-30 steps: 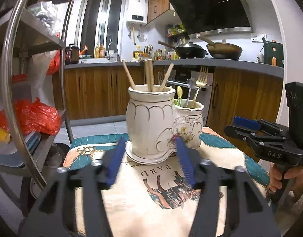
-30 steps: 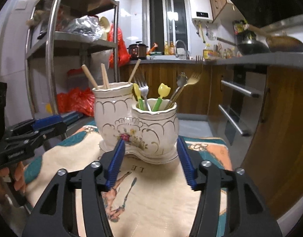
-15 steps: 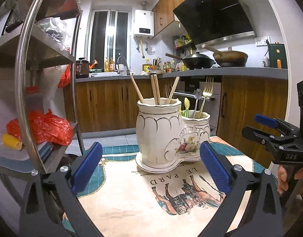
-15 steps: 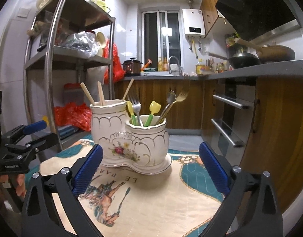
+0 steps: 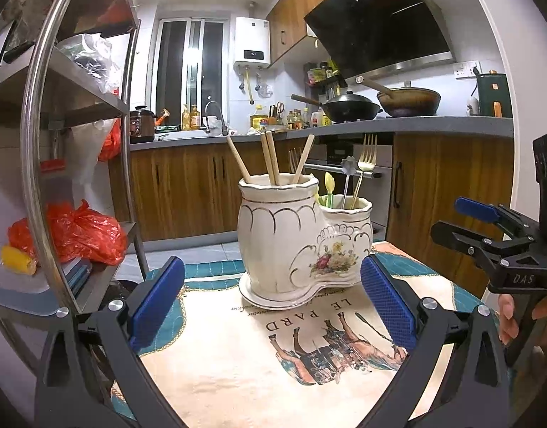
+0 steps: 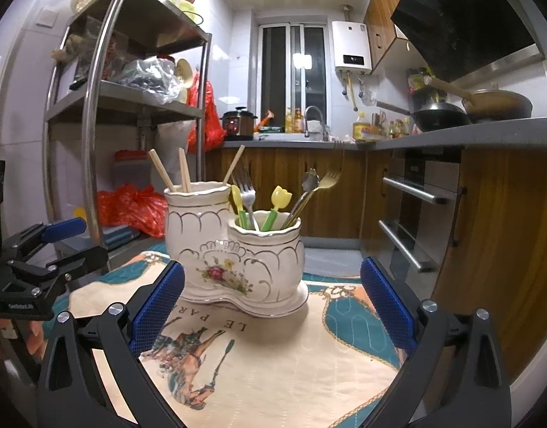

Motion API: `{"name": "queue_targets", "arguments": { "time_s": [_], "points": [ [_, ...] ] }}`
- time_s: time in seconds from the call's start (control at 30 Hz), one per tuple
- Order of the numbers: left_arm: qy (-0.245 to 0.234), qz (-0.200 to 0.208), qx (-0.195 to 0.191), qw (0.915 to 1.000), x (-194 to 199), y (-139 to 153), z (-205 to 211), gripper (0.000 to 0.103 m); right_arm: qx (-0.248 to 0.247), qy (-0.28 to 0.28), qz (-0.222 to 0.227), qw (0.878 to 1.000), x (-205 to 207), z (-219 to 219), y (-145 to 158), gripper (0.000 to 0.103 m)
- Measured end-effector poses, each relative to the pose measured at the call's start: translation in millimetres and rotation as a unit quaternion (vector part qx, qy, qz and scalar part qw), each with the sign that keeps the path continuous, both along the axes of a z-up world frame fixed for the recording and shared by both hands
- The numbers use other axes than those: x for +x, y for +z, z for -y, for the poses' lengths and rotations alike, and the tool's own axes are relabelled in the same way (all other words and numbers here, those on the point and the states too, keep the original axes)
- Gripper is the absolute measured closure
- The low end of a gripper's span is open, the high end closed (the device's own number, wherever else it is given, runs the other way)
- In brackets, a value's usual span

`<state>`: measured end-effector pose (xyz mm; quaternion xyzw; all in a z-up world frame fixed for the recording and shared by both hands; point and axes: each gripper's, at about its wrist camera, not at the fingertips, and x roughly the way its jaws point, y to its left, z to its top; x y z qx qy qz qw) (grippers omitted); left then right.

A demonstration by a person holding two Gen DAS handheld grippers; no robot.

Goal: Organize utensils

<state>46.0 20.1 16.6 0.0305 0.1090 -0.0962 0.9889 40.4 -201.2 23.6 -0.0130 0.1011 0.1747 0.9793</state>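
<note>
2 wide-spread, empty grippers, left gripper (image 5: 271, 306) and right gripper (image 6: 271, 306), are faced by the cream twin-cup ceramic utensil holder (image 5: 302, 239) dead ahead, its wooden chopsticks (image 5: 269, 158) and forks (image 6: 246, 192) upright, neither gripper judged nearer.

My left tongs (image 5: 271, 301) and my right tongs (image 6: 271, 301) were nearly shut up close to the white holder (image 5: 302, 239), and now both are open wide and pulled back from it.
</note>
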Motion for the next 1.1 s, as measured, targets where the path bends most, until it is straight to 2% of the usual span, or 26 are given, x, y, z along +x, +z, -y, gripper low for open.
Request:
{"name": "queue_targets", "arguments": {
  "time_s": [1.1],
  "points": [
    [0.004, -0.001, 0.001, 1.0, -0.9, 0.1, -1.0, 0.006, -0.002, 0.0, 0.001, 1.0, 0.5, -1.6, -0.6, 0.005]
  ]
}}
